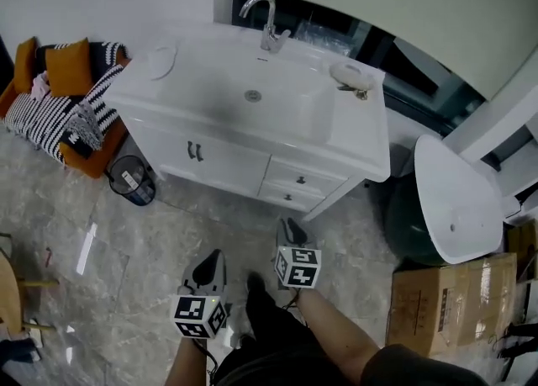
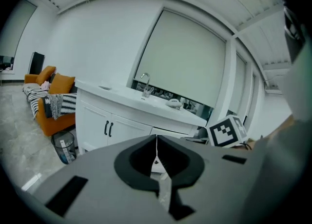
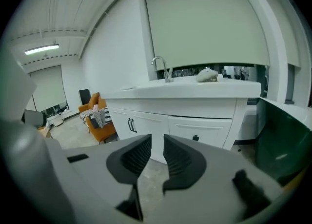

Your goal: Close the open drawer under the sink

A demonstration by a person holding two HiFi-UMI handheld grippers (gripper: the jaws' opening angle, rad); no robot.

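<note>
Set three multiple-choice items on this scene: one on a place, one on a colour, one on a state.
1. The waste bin stands: A on the floor beside the vanity; B on a shelf; C hung on the wall.
2. The sofa is: A green; B orange; C blue.
3. The two drawers are: A both pulled out; B one pulled out; C both shut.
A: it sits on the floor. B: orange shows under the striped throw. C: both fronts lie flush.
</note>
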